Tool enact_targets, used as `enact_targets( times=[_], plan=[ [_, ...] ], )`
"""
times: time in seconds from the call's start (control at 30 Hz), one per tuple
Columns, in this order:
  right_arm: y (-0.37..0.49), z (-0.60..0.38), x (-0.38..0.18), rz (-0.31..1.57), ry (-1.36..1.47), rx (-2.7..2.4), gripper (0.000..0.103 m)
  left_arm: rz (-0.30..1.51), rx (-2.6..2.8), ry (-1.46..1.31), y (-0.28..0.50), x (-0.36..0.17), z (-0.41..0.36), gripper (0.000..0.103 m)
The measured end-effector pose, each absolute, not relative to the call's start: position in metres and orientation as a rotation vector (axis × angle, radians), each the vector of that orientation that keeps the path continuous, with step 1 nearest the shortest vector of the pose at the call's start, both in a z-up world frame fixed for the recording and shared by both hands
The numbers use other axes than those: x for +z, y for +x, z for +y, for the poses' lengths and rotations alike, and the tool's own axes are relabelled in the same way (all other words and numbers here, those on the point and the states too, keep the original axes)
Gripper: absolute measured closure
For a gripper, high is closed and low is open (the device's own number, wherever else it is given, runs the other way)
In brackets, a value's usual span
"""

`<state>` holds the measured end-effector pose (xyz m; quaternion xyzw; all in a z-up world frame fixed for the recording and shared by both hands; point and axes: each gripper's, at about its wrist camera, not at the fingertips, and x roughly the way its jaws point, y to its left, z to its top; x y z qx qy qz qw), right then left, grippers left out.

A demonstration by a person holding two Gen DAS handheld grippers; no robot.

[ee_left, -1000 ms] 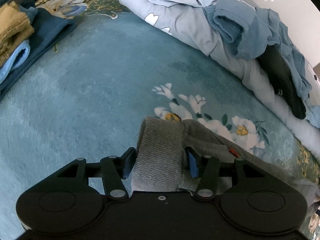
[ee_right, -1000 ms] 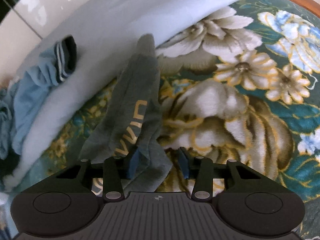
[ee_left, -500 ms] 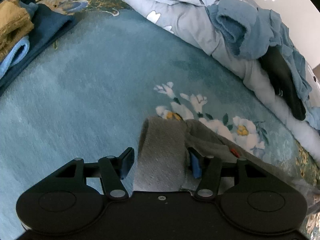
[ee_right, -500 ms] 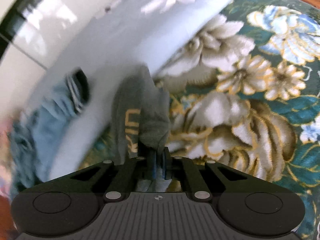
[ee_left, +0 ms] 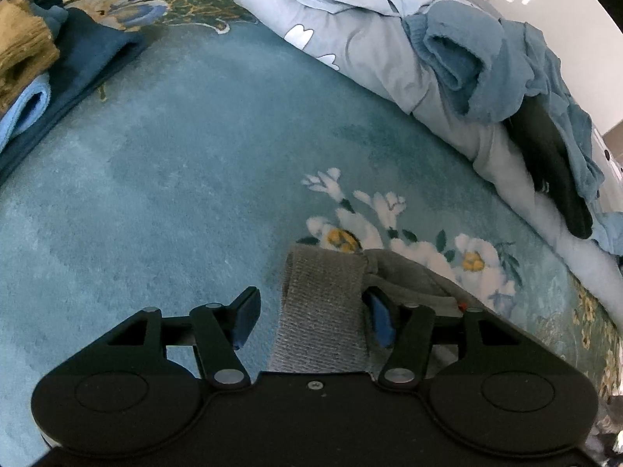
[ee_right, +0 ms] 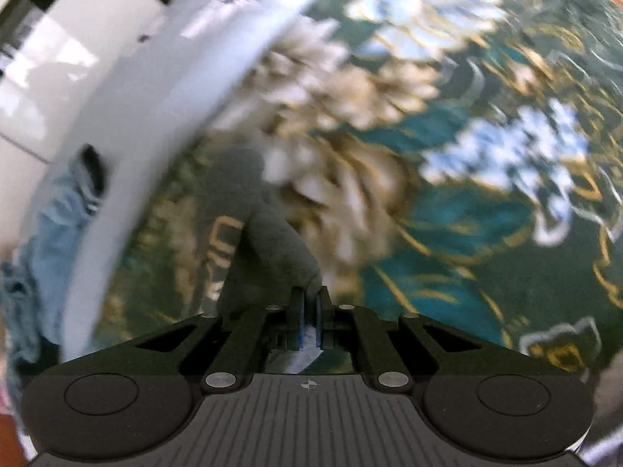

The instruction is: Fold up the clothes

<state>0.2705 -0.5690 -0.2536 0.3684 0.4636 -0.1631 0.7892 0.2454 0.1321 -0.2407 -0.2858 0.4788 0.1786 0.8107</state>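
On the grey sock in the right wrist view there are yellow letters, but the picture is blurred and only something like "U" and "N" can be read; no other writing shows. In the left wrist view, going from the left, a folded stack of ochre, light blue and dark blue cloth lies at the edge of the teal carpet with white flowers. Next comes the left gripper: its jaws are opening, and the ribbed cuff of the same grey sock lies flat between them, the left pad clear of it and the right pad just beside its edge. Further right a pale blue sheet carries a heap of blue clothes and a black sock. In the right wrist view the right gripper has its jaws closed tight on the toe end of the sock, which is lifted and folded over above the flowered carpet
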Motion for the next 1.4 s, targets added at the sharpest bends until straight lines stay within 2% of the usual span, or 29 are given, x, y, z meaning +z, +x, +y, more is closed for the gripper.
enact_targets(
  times=[0.13,0.3,0.4,0.47,0.5,0.8,0.83,0.87,0.9,1.17,1.3,1.4],
  plan=[
    [0.274,-0.565,-0.266,1.029,0.776,-0.369,0.098,1.027,0.381,-0.611,0.245,-0.241,0.132,0.043],
    [0.276,-0.564,-0.25,1.025,0.734,-0.343,0.094,1.023,0.38,-0.62,0.243,-0.242,0.132,0.043],
    [0.27,-0.563,-0.225,0.969,0.672,-0.333,0.088,1.019,0.379,-0.627,0.242,-0.242,0.132,0.043],
    [0.271,-0.56,-0.21,0.935,0.634,-0.296,0.074,1.014,0.378,-0.63,0.242,-0.243,0.132,0.043],
    [0.274,-0.556,-0.206,0.929,0.631,-0.266,0.074,1.011,0.379,-0.632,0.242,-0.243,0.132,0.043],
    [0.314,-0.525,-0.237,1.044,0.695,-0.239,0.075,1.019,0.38,-0.646,0.238,-0.246,0.129,0.043],
    [0.317,-0.523,-0.239,1.049,0.699,-0.243,0.081,1.019,0.379,-0.647,0.238,-0.246,0.129,0.043],
    [0.319,-0.522,-0.24,1.049,0.721,-0.242,0.097,1.014,0.38,-0.649,0.238,-0.245,0.13,0.043],
    [0.32,-0.521,-0.24,1.046,0.754,-0.236,0.098,1.009,0.381,-0.651,0.238,-0.244,0.13,0.043],
    [0.366,-0.524,-0.206,0.909,0.763,-0.175,0.099,0.96,0.404,-0.666,0.237,-0.237,0.136,0.043],
    [0.393,-0.519,-0.213,0.924,0.729,-0.21,0.099,0.958,0.41,-0.676,0.236,-0.24,0.137,0.043],
    [0.409,-0.513,-0.232,1.001,0.692,-0.23,0.099,0.96,0.416,-0.683,0.234,-0.242,0.137,0.043]
  ],
)
